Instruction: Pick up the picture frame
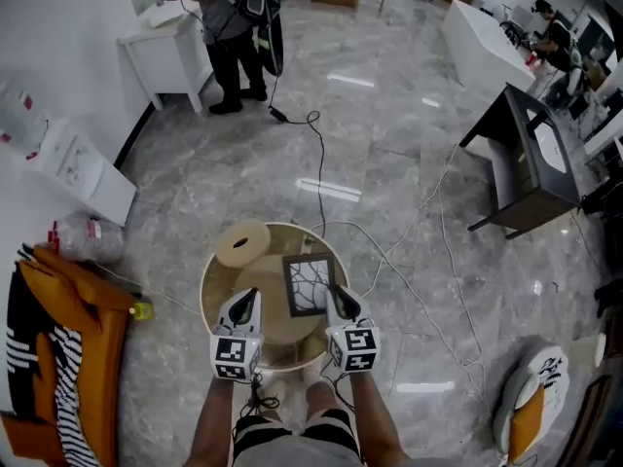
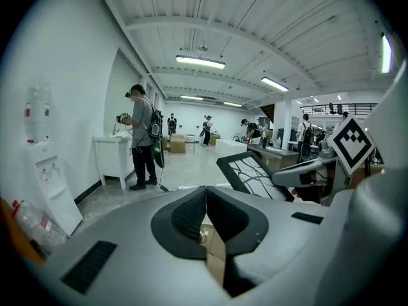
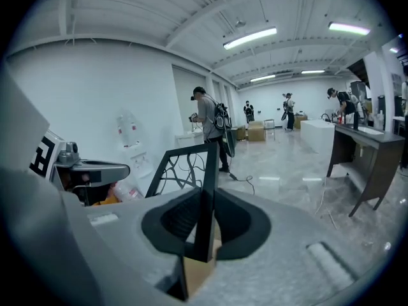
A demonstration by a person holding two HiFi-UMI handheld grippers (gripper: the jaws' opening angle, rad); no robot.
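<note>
The picture frame (image 3: 183, 166), black-edged with a branching black pattern on white, has one side rail clamped between the fingers (image 3: 175, 218) of the right gripper (image 3: 205, 199). The pads press on the rail from both sides, and the panel reaches forward and to the left of them. The frame hangs above the round table (image 1: 208, 282). Just left of it, the left gripper (image 2: 205, 195) has its fingertips closed together with nothing between them. Beyond the left fingers, a beige ring-shaped disc (image 1: 241, 243) lies at the table's far rim.
</note>
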